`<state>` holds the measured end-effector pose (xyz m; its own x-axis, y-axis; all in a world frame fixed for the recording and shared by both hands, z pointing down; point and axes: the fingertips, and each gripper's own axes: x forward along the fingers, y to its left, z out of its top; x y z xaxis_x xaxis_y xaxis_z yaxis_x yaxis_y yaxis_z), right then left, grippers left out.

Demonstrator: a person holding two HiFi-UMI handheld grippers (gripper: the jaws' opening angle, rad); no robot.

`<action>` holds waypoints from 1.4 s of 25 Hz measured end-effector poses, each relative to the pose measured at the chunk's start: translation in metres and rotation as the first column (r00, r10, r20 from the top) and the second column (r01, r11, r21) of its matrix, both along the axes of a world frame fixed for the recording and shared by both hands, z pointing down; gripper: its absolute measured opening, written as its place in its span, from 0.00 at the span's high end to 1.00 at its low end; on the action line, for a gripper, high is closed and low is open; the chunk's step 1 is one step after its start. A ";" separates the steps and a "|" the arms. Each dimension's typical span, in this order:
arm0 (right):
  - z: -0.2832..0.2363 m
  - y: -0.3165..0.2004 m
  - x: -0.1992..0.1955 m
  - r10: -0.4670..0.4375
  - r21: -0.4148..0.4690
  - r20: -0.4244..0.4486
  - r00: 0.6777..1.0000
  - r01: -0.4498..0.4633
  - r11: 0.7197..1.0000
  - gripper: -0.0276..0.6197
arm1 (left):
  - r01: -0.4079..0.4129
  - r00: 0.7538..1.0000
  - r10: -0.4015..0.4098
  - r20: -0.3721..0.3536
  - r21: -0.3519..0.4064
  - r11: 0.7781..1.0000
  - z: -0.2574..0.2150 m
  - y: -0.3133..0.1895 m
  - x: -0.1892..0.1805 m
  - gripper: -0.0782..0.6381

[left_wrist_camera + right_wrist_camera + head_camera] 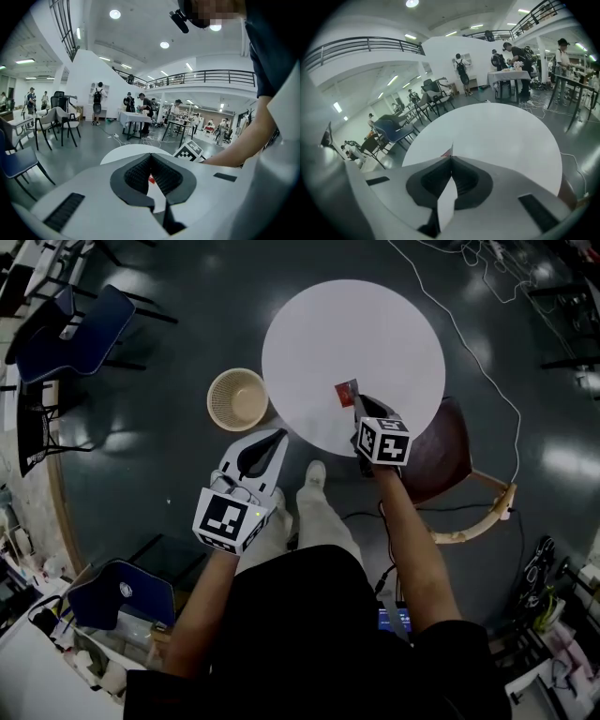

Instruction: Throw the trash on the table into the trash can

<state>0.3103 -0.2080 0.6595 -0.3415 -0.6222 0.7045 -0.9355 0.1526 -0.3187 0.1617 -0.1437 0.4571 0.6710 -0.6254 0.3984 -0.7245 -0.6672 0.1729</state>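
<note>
Wrapper [347,393] pinched in my right claw [356,404] over table [375,324]; left claw [279,434] pressed together, empty, bin [237,399] just ahead.

Blue chair [89,332]: upper left of the head view. Second blue chair [120,592]: lower left. Brown chair [445,456]: right of centre. White cable [487,374]: upper right, on dark floor [141,493].

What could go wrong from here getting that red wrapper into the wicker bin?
The right gripper pinches the red wrapper only by one edge at its jaw tips, so it might slip out mid-carry. The wicker bin stands on the floor beside the table, its mouth fairly small; a light wrapper dropped from high may drift past.
</note>
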 end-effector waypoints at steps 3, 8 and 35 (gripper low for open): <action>-0.003 0.000 -0.004 0.003 0.007 0.029 1.000 -0.004 1.000 0.93 | 0.020 1.000 -0.020 0.003 -0.001 1.000 -0.001 0.001 -0.008 0.87; -0.009 -0.007 -0.014 -0.004 0.024 0.049 0.999 0.002 1.000 0.93 | 0.048 0.999 -0.048 0.014 0.009 0.999 0.001 -0.004 -0.024 0.87; -0.033 -0.017 -0.228 -0.088 0.069 0.067 0.994 0.083 0.994 0.93 | 0.085 0.996 -0.085 0.013 -0.008 0.996 0.019 -0.021 -0.214 0.87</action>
<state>0.0822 -0.2250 0.6268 -0.4423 -0.6330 0.6353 -0.8939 0.2540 -0.3692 -0.0527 -0.1651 0.4757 0.6103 -0.6763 0.4125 -0.7807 -0.6017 0.1686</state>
